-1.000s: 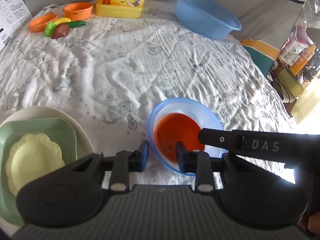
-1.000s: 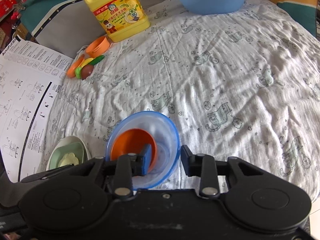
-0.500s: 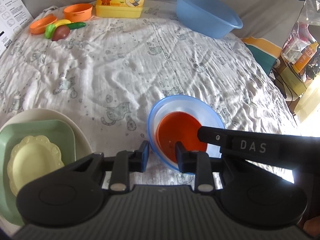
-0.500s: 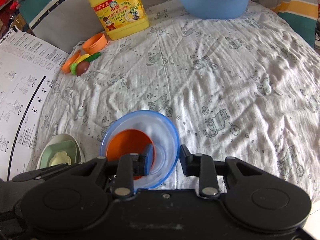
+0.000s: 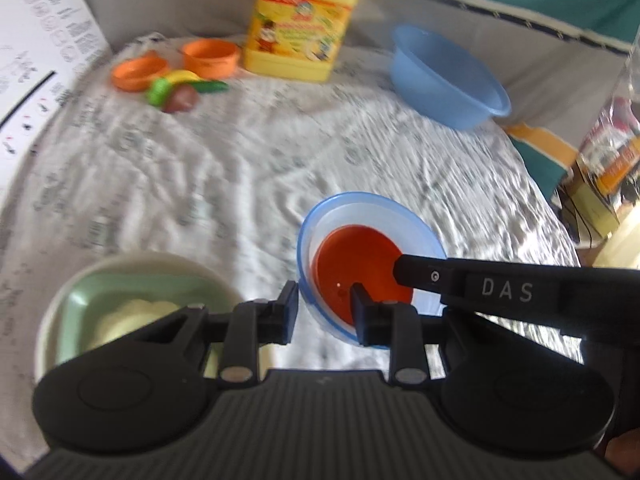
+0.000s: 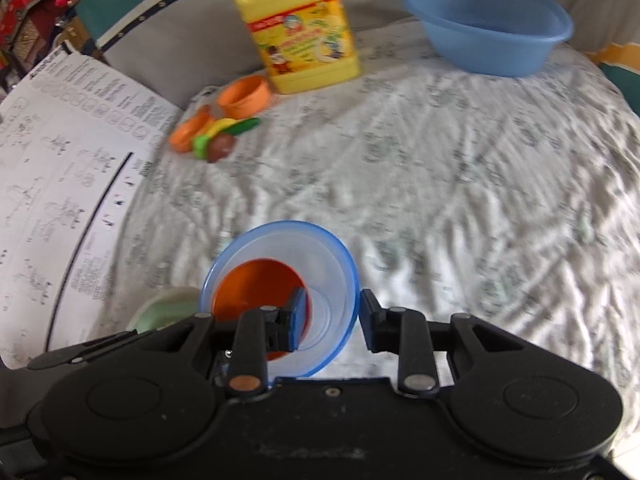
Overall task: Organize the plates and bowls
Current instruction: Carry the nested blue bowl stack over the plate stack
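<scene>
Two grippers, left gripper and right gripper, each pinch the clear bowl's rim; one orange bowl nests inside, three stacked plates just beside.

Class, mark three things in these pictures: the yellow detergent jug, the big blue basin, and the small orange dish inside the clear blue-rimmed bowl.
yellow detergent jug (image 6: 304, 36), right wrist view, front label.
big blue basin (image 6: 490, 46), right wrist view, outer wall.
small orange dish (image 5: 360, 260), left wrist view, inner floor.
</scene>
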Demonstrator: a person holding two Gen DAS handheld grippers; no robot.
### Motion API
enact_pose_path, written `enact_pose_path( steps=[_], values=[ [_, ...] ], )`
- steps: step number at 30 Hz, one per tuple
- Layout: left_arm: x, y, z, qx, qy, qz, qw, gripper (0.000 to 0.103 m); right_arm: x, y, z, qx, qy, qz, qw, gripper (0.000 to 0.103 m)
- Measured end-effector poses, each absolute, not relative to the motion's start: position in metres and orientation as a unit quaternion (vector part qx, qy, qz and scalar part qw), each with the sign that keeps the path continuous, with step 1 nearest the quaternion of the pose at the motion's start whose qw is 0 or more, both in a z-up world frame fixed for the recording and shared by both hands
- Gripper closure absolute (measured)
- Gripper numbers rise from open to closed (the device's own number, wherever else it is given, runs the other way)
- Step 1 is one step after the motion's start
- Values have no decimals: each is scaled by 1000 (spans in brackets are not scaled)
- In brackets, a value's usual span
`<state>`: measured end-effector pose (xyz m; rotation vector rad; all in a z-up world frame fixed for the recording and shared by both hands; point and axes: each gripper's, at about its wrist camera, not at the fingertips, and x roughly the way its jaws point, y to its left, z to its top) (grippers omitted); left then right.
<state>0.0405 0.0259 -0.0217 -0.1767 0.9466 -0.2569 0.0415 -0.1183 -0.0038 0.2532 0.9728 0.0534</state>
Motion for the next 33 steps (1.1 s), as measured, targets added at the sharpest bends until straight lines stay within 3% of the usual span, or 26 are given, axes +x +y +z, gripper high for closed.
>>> enact_pose_path(
  steps=[15, 33],
  values=[
    [11, 133, -13, -129, 452, -41, 882, 76, 59, -12, -1, 83, 501, 119, 853, 74],
    [1, 158, -50, -144, 488, -37, 860, 76, 62, 9, -35, 70, 552, 124, 822, 74]
  ],
)
